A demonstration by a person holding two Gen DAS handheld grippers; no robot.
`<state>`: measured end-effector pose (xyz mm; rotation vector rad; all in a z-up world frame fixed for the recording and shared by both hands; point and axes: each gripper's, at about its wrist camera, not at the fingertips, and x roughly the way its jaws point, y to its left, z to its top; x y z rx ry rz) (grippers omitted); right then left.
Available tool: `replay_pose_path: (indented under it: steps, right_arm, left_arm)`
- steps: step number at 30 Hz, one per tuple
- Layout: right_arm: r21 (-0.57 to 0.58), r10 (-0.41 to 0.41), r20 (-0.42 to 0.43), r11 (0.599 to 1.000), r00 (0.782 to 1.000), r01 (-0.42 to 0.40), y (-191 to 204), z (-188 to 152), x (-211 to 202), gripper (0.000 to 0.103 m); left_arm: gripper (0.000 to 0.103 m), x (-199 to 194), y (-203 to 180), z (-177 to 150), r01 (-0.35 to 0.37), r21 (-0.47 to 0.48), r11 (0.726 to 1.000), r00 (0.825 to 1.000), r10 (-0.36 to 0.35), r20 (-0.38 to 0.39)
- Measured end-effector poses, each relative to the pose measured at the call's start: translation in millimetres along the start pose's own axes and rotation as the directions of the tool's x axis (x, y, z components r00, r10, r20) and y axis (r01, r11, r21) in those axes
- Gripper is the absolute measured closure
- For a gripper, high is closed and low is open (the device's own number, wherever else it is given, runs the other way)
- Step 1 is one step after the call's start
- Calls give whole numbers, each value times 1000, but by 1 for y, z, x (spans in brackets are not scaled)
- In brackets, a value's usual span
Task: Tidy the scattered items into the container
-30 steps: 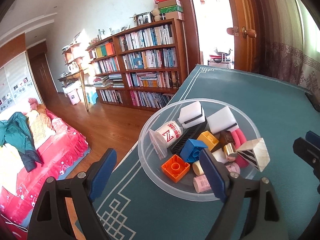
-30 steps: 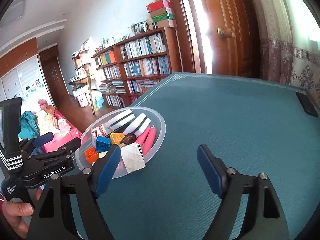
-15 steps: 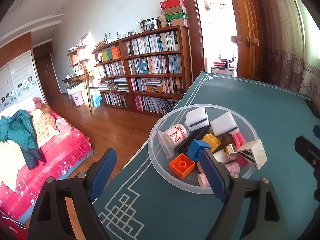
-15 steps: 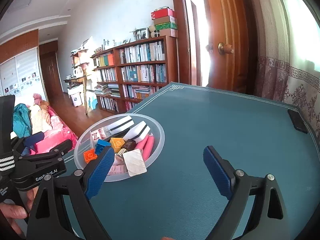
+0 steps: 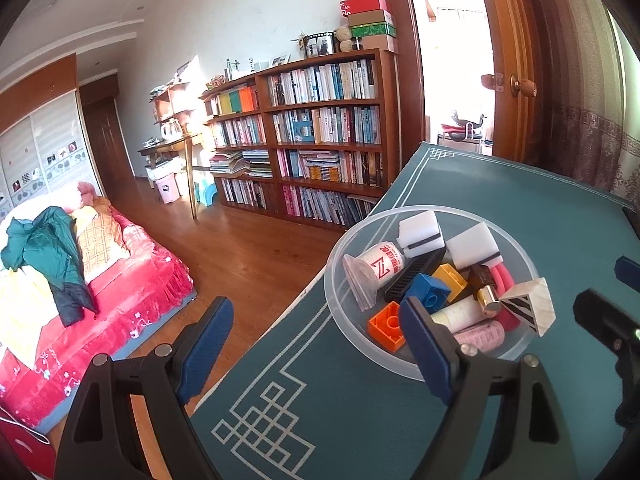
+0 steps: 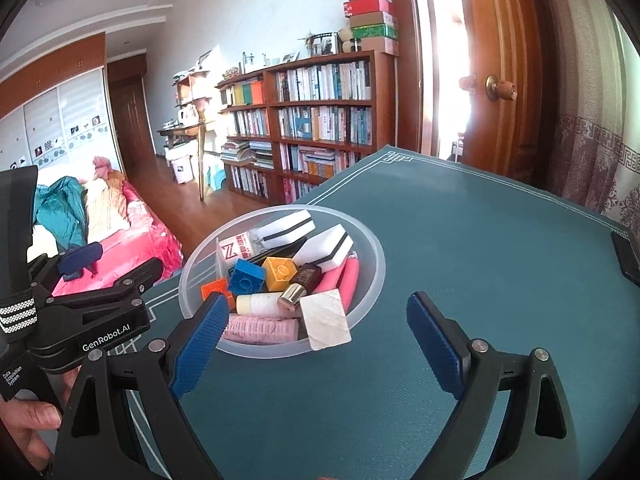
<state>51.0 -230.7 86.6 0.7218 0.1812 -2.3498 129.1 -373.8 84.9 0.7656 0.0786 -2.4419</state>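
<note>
both wrist views look down close, sharing the bowl (image 5: 336, 264) (image 6: 372, 248).

Left gripper (image 5: 316, 344) gapes empty beside the filled bowl (image 5: 340, 264).

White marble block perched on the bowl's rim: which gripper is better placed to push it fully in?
Right, probably. The block overhangs the bowl at its near rim, just ahead of the open right gripper; the left gripper sits off to the side.
</note>
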Motion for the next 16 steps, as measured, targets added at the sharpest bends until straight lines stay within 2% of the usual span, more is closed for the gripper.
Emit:
replay_pose_path:
  steps: [9,16]
  right_arm:
    - [-10,71,-73,997,995,-72,14,-5,21,10]
    - [13,74,-73,997,995,-73,7,-6,22,10]
  left_arm:
    - [15,11,9,-2,-11,-23,1000,1000,10,-26]
    - [15,16,4,-5,-9,-15,1000,999,8,-46]
